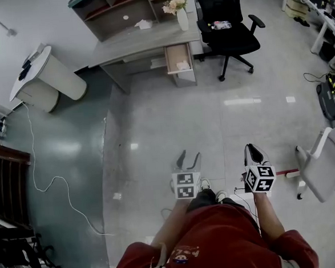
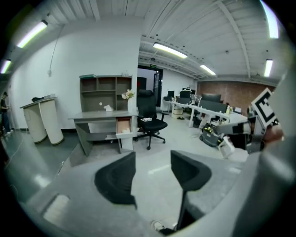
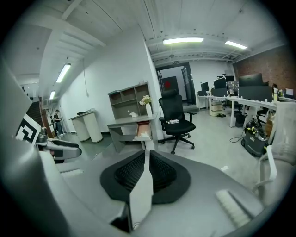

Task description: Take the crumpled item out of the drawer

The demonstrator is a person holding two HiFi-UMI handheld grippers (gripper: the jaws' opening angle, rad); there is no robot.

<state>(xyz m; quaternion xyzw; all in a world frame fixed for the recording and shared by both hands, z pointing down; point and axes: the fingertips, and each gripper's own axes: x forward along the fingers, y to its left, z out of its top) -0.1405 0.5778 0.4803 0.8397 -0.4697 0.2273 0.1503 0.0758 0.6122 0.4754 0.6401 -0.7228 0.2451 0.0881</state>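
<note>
Plainly, we stood well apart from the desk [image 1: 141,43], and only the head view showed the whole run of floor [image 1: 172,113] between; at its far left a white cable [image 1: 42,182] trailed away from a rounded white cabinet [image 1: 46,76], keeping to the darker strip near the wall; the gripper views gave what the head view did not, namely the ceiling lamps [image 2: 169,50] and a person [image 3: 58,121] standing far off by the left wall; the left gripper [image 2: 152,162] had its jaws spread, with nothing but floor between them; straight ahead the drawer [image 1: 179,59] hung open at the desk's right end, and the crumpled item [image 1: 182,65] lay inside it, pale and untouched, well apart from both pairs of jaws; just right of the drawer stood a black office chair [image 1: 226,24], near its open front; the right gripper [image 3: 148,159] had its jaws pressed together on nothing; farther right a pale chair [image 1: 324,162] stood near our right arm, crowding that edge; the middle of the floor lay open up to the drawer.
</note>
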